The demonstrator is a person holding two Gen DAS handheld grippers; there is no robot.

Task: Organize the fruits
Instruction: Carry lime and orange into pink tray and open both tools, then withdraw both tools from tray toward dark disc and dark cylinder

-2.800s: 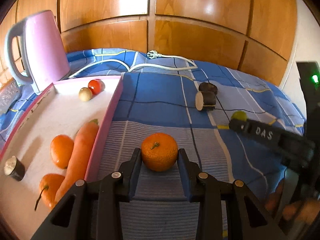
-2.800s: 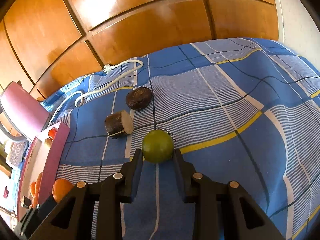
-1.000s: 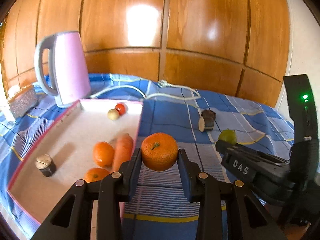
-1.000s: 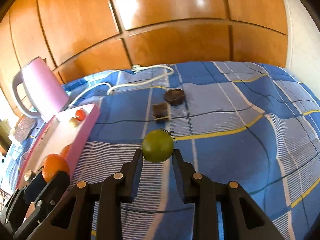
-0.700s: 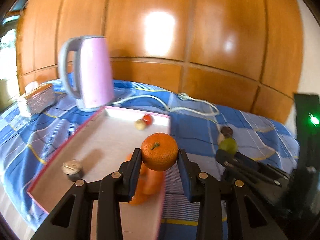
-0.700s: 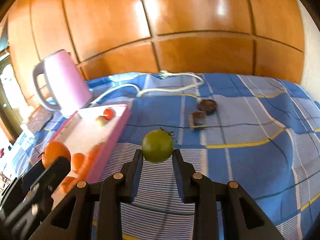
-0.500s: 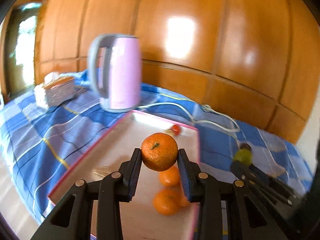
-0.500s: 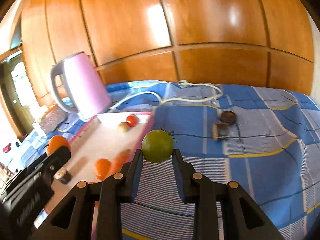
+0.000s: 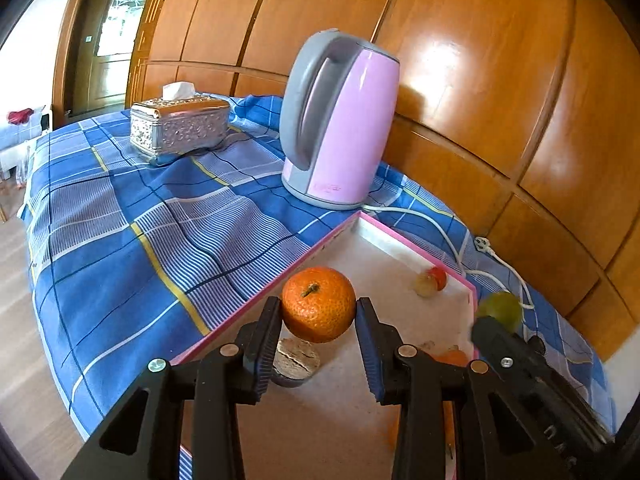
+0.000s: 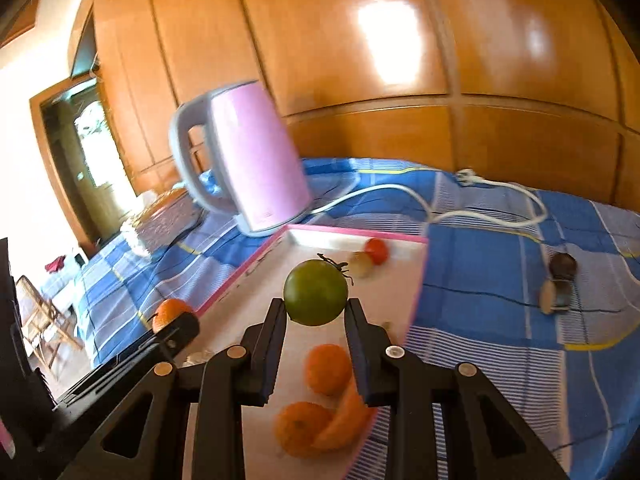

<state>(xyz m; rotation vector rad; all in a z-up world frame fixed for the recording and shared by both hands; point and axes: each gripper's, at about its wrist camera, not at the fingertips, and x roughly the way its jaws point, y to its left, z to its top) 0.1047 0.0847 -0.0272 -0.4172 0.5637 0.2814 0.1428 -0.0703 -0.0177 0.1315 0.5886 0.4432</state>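
Mandarin (image 9: 319, 304), pinched at its widest girth by the left gripper (image 9: 319, 322), hangs at lower centre above the pink-rimmed tray (image 9: 404, 248). It looks light, round and soft-skinned, likely to roll or bruise if squeezed hard. The right gripper (image 10: 316, 316) clamps a firm, smooth green tomato (image 10: 315, 293) likewise, over oranges (image 10: 327, 368) and a carrot (image 10: 344, 412). Upper centre stands the kettle (image 9: 340, 120).

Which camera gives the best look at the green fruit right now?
The right wrist view: the green fruit sits sharp and centred in the right gripper. The left wrist view shows it only blurred at the right side.
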